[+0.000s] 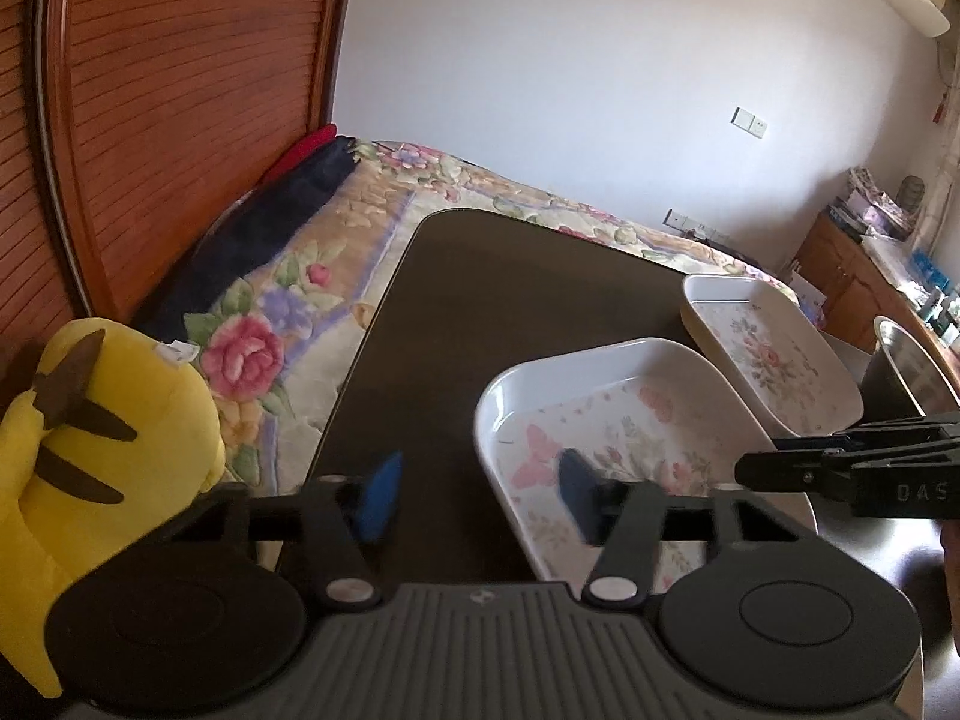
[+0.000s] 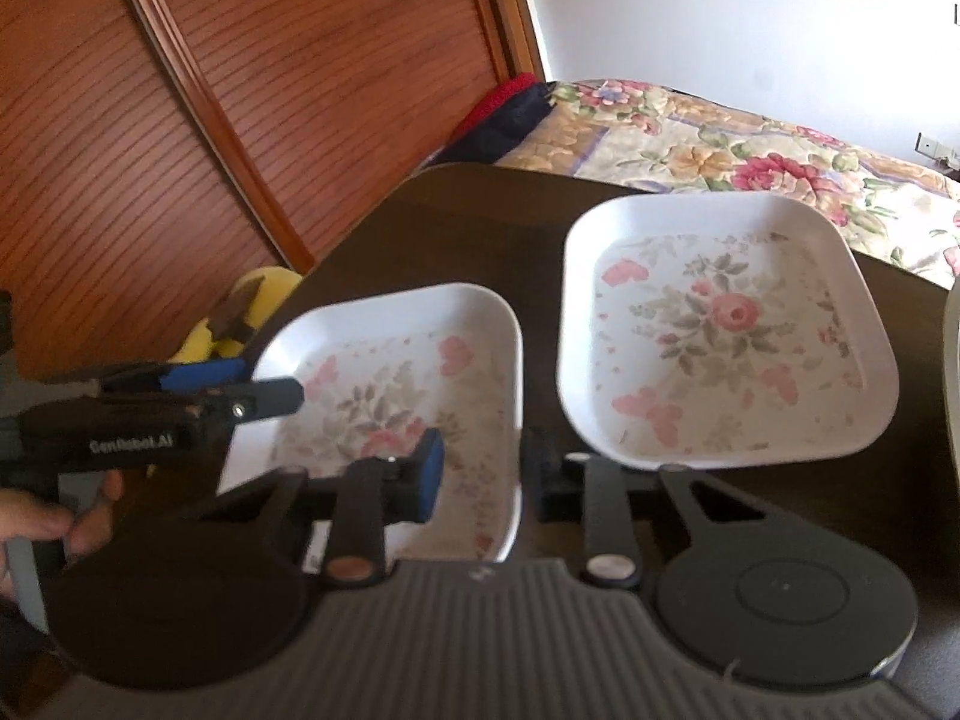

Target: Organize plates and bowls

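Dark table (image 1: 468, 300): left tongs (image 1: 477, 495) and right tongs (image 2: 489, 474), part-open, straddle the near plate (image 1: 600, 372)'s blurred rims.

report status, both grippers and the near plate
left gripper open astride near square white floral plate left rim; right gripper open astride its right rim; plate flat on dark table, not clamped; second floral plate close beside, apart.

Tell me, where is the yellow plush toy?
The yellow plush toy sits at the left of the left wrist view, on the flowery bedspread beside the dark table, below the wooden wardrobe doors.
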Motion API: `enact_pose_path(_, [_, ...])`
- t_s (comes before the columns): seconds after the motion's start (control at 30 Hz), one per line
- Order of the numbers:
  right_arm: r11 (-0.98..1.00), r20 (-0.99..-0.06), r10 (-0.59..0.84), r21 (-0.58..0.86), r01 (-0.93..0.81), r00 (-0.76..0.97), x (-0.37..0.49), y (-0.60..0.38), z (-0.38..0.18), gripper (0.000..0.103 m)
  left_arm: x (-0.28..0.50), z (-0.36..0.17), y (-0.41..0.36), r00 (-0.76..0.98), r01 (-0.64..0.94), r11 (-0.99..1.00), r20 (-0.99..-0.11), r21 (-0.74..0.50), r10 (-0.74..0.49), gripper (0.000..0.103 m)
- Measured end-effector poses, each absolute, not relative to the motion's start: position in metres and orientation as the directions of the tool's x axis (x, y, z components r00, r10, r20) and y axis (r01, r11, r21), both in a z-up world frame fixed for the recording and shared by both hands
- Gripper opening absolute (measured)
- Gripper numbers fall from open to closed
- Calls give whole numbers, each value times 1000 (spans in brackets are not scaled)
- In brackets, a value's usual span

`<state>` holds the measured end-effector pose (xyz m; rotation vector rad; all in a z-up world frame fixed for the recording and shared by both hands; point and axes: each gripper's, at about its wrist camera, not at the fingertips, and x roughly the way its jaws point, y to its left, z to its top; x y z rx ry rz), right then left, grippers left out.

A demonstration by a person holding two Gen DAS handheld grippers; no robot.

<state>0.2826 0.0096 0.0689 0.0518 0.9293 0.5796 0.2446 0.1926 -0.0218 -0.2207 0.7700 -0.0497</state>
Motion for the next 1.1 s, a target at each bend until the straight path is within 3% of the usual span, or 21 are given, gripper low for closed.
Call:
enact_pose_path(0.1, [855,-747,477,274,-440,462,284,10,67,24,245,-21,192,708,-33,975,-694,-220,-132,37])
enact_pose_path(0.23, [857,-746,477,278,-435,464,285,10,64,21,245,-22,193,704,-28,974,-696,-224,-139,34])
enact_pose_path(0.3, [859,-746,474,275,-432,468,284,10,64,20,244,-22,193,702,-26,973,-697,-230,-146,26])
enact_pose_path(0.4, [860,-745,473,275,-430,471,284,10,64,14,242,-22,192,693,-17,969,-702,-248,-167,21])
enact_pose_path(0.67, [861,-732,478,283,-422,485,282,8,61,6,241,-21,188,697,-28,972,-701,-234,-149,18])
enact_pose_path(1.1, [862,-692,491,303,-405,528,274,0,74,6,247,8,186,726,-12,977,-674,-212,-138,18])
